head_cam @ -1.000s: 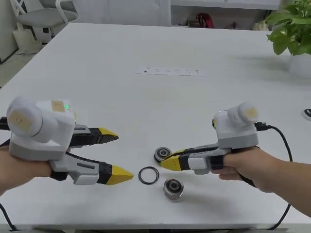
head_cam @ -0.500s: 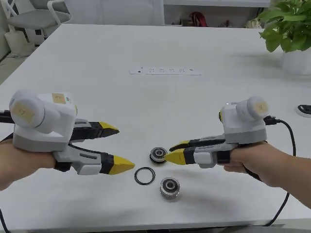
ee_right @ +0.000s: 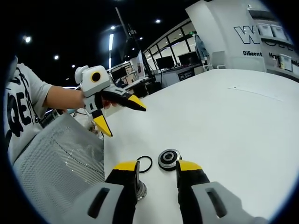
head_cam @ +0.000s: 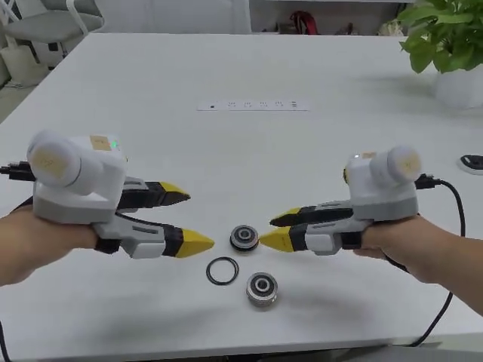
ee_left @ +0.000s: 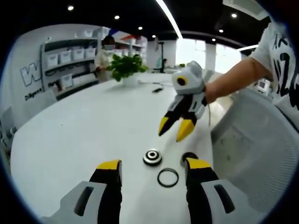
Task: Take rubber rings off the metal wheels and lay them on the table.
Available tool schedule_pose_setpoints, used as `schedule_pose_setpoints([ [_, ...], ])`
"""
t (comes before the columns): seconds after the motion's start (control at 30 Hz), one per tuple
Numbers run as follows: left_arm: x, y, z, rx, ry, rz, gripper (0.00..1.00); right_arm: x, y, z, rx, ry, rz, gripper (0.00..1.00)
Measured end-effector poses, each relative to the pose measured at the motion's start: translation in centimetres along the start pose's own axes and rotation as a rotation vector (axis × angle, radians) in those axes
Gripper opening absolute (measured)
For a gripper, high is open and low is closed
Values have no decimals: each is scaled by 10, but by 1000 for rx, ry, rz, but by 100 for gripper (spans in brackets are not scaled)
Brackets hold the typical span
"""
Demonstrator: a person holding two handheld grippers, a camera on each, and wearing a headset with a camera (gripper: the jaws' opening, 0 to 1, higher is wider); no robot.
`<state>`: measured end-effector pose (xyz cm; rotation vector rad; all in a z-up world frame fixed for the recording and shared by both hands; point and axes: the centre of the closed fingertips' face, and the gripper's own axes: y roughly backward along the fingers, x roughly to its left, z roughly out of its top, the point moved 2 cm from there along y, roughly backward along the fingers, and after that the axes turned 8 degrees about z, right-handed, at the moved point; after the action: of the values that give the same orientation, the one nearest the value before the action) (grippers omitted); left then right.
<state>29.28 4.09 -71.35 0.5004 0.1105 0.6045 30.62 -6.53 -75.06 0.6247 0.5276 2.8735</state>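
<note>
Head view: left gripper [head_cam: 195, 219] jaws wide apart, empty. Right gripper [head_cam: 269, 231] jaws slightly apart, empty, tips near far wheel [head_cam: 244, 237]. Loose rubber ring [head_cam: 222, 271] lies flat on white table [head_cam: 249, 158], beside near wheel [head_cam: 261, 287].
Left gripper view: rubber ring [ee_left: 167, 177] and far wheel [ee_left: 152, 157] lie ahead between its jaws.
Right gripper view: jaws apart, far wheel [ee_right: 169, 159] just ahead, near wheel [ee_right: 140, 190] partly hidden by one jaw.

The big white table [head_cam: 249, 158] is bare across the middle of the frame: lots of room. Lower down, a round metal wheel [head_cam: 244, 237] sits in the small gap between the left gripper [head_cam: 198, 219] and the right gripper [head_cam: 268, 231]. A thin black rubber ring [head_cam: 223, 271] and a second metal wheel [head_cam: 261, 287] lie just below. A flat white power strip [head_cam: 253, 105] higher up and a green leafy plant [head_cam: 441, 38] at the upper right stand well apart.
</note>
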Motion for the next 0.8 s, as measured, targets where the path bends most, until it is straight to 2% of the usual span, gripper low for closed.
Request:
schedule_pose_setpoints([
  [0.17,0,-9,-2,8,0,-6,54,-4,-3,-8,30,41,-11,30],
  [0.57,-3,-24,-6,19,0,-25,52,-15,-7,-19,44,61,-39,30],
  [0.8,-4,-35,-11,32,6,-34,49,-19,-10,-23,53,61,-42,30],
])
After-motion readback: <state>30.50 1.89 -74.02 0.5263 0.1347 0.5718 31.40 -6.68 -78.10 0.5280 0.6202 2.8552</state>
